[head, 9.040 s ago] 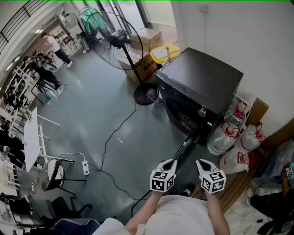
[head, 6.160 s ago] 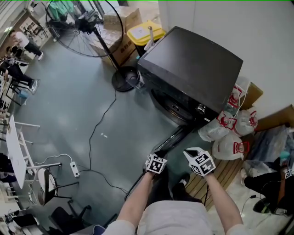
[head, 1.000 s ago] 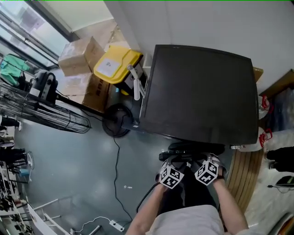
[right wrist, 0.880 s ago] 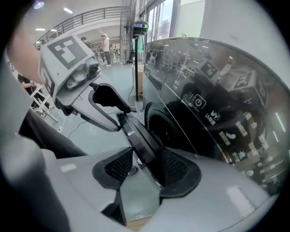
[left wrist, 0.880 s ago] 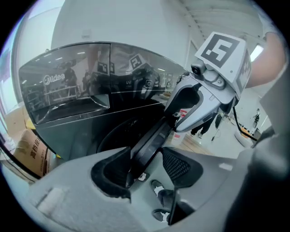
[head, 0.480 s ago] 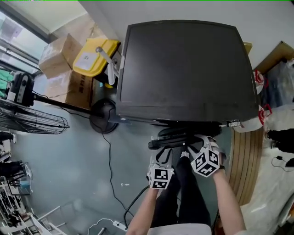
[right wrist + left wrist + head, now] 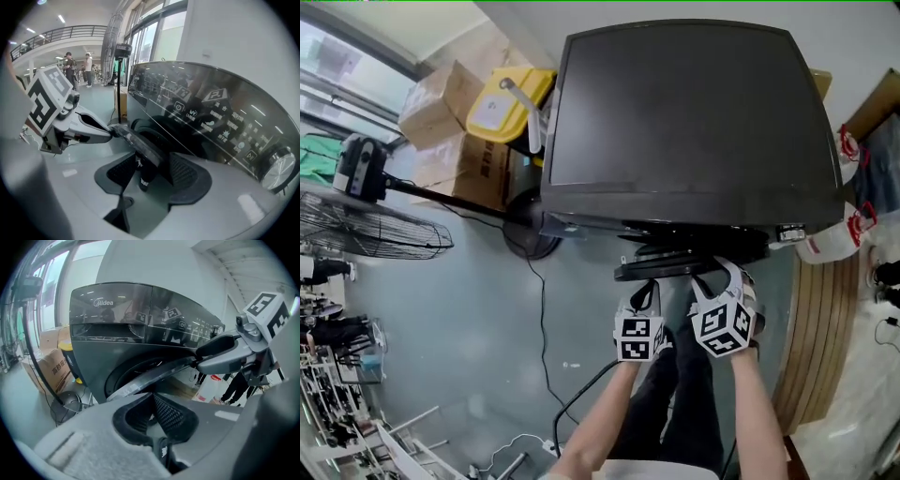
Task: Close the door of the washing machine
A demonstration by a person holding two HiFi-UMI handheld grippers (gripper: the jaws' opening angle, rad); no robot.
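Two hazards with door (image 7: 675,268) ajar at washing machine (image 7: 684,112) front: closed, empty left gripper (image 7: 151,401) skidding off the rim, or right gripper (image 7: 153,163), jaws just opening wide astride it, getting trapped.

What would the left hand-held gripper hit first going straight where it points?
Probably the curved rim of the half-open round door of the dark grey washing machine, just beyond the left hand-held gripper's shut tips.
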